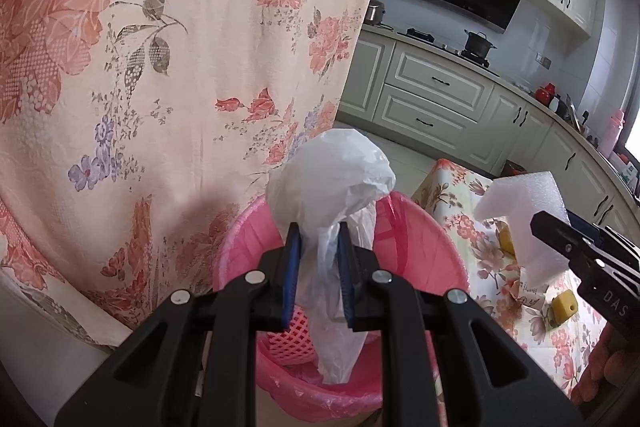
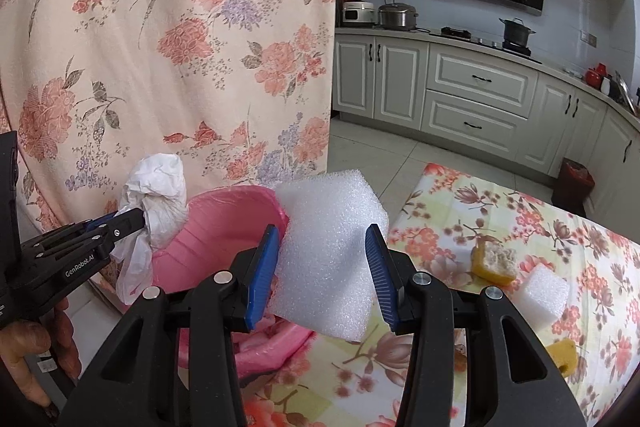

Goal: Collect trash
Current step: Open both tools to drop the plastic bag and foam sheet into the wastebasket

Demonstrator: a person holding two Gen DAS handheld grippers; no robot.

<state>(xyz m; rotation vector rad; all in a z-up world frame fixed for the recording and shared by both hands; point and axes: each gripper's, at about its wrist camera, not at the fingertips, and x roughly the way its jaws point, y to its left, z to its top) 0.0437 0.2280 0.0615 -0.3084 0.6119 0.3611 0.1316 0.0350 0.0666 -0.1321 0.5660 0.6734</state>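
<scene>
My left gripper (image 1: 319, 239) is shut on a crumpled white plastic bag (image 1: 332, 179) and holds it over the pink-lined trash bin (image 1: 424, 231). In the right wrist view the left gripper (image 2: 132, 221) and the bag (image 2: 160, 195) hang at the bin's (image 2: 224, 219) left rim. My right gripper (image 2: 322, 247) is shut on a white foam block (image 2: 328, 247), held beside the bin's right rim above the table edge. The foam block (image 1: 528, 215) and right gripper (image 1: 560, 235) show at the right of the left wrist view.
The floral-cloth table (image 2: 500, 227) holds a yellow sponge piece (image 2: 494, 261), a small white foam cube (image 2: 544, 293) and another yellow piece (image 2: 562, 357). A floral curtain (image 2: 160, 47) hangs behind the bin. Kitchen cabinets (image 2: 472, 95) and stove stand behind.
</scene>
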